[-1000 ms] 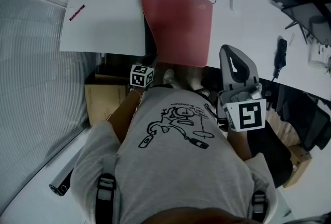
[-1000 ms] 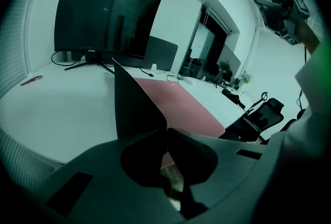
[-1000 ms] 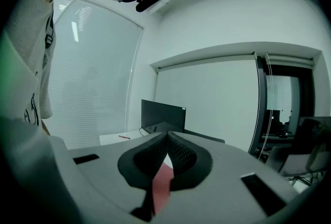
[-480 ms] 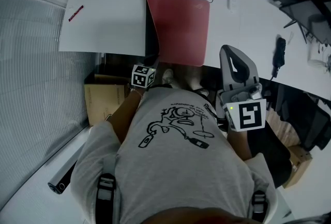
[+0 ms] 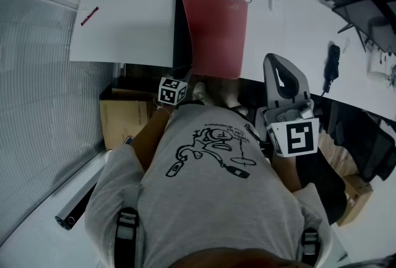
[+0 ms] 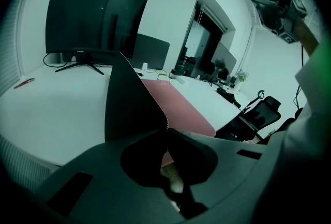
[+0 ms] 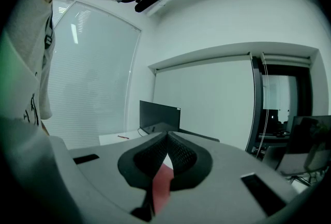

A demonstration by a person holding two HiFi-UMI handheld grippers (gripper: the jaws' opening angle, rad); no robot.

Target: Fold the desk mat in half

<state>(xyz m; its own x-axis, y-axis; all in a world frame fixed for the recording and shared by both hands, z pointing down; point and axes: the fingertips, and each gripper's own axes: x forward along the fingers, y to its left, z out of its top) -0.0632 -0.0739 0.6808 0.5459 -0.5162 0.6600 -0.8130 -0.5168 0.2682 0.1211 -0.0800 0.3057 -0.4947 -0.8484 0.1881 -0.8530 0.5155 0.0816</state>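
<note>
The left hand-held gripper point(image 6: 166, 131) pinches the near edge of the flat red desk mat with a black underside point(image 5: 216, 34). That side of the mat stands up off the white counter point(image 5: 124, 25), and the rest lies flat. The right hand-held gripper point(image 7: 167, 136) has its jaws pressed together with nothing between them, away from the mat.

Gripped desk mat point(image 6: 132, 109) by its edge in left gripper point(image 6: 166, 132) at lower centre, with black underside raised mid-frame and red face on desk point(image 6: 57, 109); showed monitor point(image 6: 95, 18) upper left.
</note>
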